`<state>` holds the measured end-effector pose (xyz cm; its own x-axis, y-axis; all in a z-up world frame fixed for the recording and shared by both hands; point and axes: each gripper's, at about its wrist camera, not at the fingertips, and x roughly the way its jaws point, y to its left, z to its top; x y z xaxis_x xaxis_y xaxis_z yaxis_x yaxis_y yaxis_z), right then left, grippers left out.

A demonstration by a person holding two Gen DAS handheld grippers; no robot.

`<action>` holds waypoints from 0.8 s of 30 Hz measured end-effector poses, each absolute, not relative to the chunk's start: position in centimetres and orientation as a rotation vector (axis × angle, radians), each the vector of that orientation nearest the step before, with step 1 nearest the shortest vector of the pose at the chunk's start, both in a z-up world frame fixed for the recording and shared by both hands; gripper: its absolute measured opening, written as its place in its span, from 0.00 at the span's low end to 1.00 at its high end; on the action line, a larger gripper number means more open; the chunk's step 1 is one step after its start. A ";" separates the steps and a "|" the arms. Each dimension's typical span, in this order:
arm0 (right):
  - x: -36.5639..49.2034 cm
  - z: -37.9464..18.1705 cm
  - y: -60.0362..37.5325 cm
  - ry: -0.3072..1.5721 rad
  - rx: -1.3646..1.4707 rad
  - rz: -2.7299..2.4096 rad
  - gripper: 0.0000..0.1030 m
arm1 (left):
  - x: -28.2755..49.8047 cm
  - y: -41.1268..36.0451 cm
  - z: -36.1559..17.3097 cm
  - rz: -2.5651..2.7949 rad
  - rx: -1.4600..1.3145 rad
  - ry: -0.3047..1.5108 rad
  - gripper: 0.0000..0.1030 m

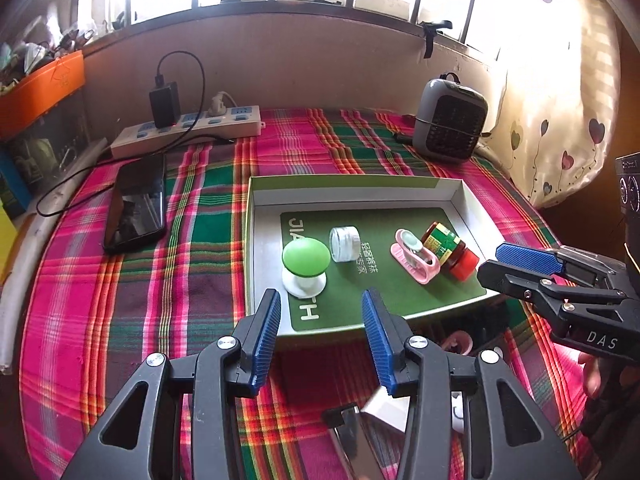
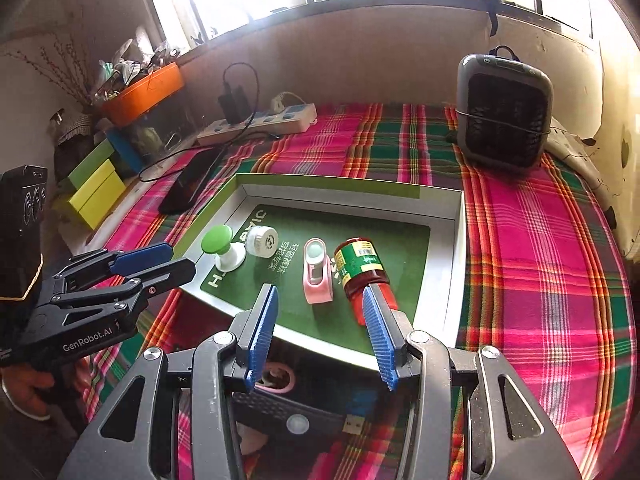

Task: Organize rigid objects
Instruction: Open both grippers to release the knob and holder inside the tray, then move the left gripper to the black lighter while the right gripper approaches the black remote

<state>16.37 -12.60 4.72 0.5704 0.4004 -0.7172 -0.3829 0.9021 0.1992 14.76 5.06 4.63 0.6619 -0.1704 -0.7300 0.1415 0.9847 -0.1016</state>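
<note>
**A:** What's in the box, left to right?

**B:** Inside the shallow box (image 1: pixel 256 216) I see a green-capped knob (image 1: pixel 306 258), then a small clear jar (image 1: pixel 345 243), a pink clip (image 1: pixel 414 261) and a red-lidded bottle (image 1: pixel 448 249) lying on its side. All four rest on the green mat (image 1: pixel 380 300) inside the box.

**A:** And your grippers?

**B:** My left gripper (image 1: pixel 322 338) hangs over the box's near edge, fingers apart, nothing between them. My right gripper (image 2: pixel 318 330) is also spread and empty; the bottle's lid sits just past its right fingertip.

**A:** Room to move?

**B:** The box's far half is bare. Left of the box lies a phone (image 1: pixel 136 204); behind it a power strip (image 1: pixel 188 130) and a small heater (image 1: pixel 450 120), well apart. A plaid cloth (image 1: pixel 120 300) covers the table under a bright window.
</note>
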 end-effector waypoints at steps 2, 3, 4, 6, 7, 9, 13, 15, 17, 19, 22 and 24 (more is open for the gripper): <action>15.6 4.7 -13.1 0.847 0.014 0.464 0.44 | 13.8 5.2 4.4 -0.173 -0.045 0.832 0.40; 15.3 4.6 -13.4 0.847 0.013 0.468 0.44 | 13.3 5.3 4.3 -0.177 -0.051 0.834 0.40; 14.9 4.6 -13.6 0.846 0.015 0.477 0.44 | 12.8 5.4 4.0 -0.180 -0.053 0.841 0.41; 14.3 4.3 -14.1 0.848 0.015 0.500 0.44 | 11.9 5.4 3.6 -0.177 -0.045 0.856 0.41; 14.0 4.1 -14.3 0.850 0.010 0.506 0.44 | 11.5 5.4 3.4 -0.178 -0.045 0.859 0.41; 13.5 3.7 -14.6 0.854 -0.003 0.516 0.44 | 10.8 5.5 3.1 -0.177 -0.058 0.867 0.41; 12.7 2.8 -14.9 0.864 -0.008 0.551 0.44 | 9.7 5.2 2.3 -0.181 -0.056 0.890 0.41; 12.5 2.5 -15.0 0.867 -0.006 0.573 0.44 | 9.1 5.1 1.9 -0.185 -0.058 0.903 0.41; 12.4 2.4 -15.0 0.863 0.003 0.600 0.44 | 8.5 4.9 1.6 -0.194 -0.065 0.910 0.41; 12.7 2.1 -15.0 0.867 0.035 0.649 0.44 | 8.1 4.7 1.2 -0.199 -0.063 0.922 0.41; 13.3 1.6 -14.9 0.885 0.069 0.675 0.44 | 7.6 4.1 0.9 -0.208 -0.049 0.942 0.41; 13.5 1.4 -14.8 0.894 0.074 0.685 0.44 | 7.3 3.8 0.7 -0.214 -0.042 0.947 0.41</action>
<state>13.51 -14.83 1.36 0.4300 0.5782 -0.6934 -0.5187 0.7868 0.3345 7.26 3.83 0.69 0.5648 -0.2005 -0.8005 0.1636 0.9780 -0.1296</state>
